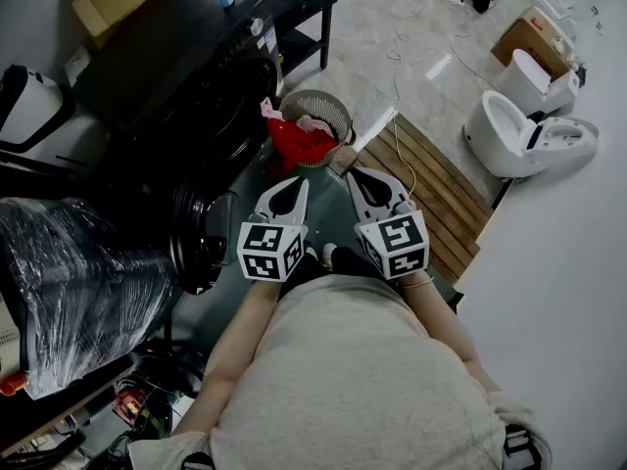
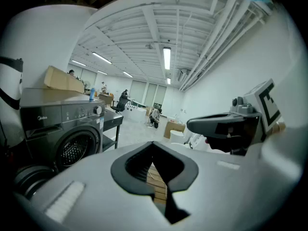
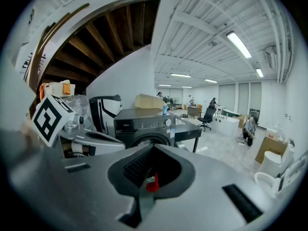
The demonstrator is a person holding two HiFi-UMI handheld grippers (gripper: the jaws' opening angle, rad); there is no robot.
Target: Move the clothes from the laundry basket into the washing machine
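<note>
clothes (image 1: 299, 145) lie heaped in the basket (image 1: 338, 116) just beside the washing machine (image 1: 167, 57), untouched, since the left tongs (image 1: 297, 184) and right tongs (image 1: 356, 176), both shut and empty, hover side by side short of it, seemingly readying a first reach.

The clothes (image 1: 297, 145) are red, laundry basket (image 1: 336, 107) grey, washing machine (image 1: 171, 62) black.

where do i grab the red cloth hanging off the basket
Pinch the red cloth where it bunches over the near rim of the laundry basket, coming down from above: that fold spills outside the basket, so it looks free to lift.
</note>
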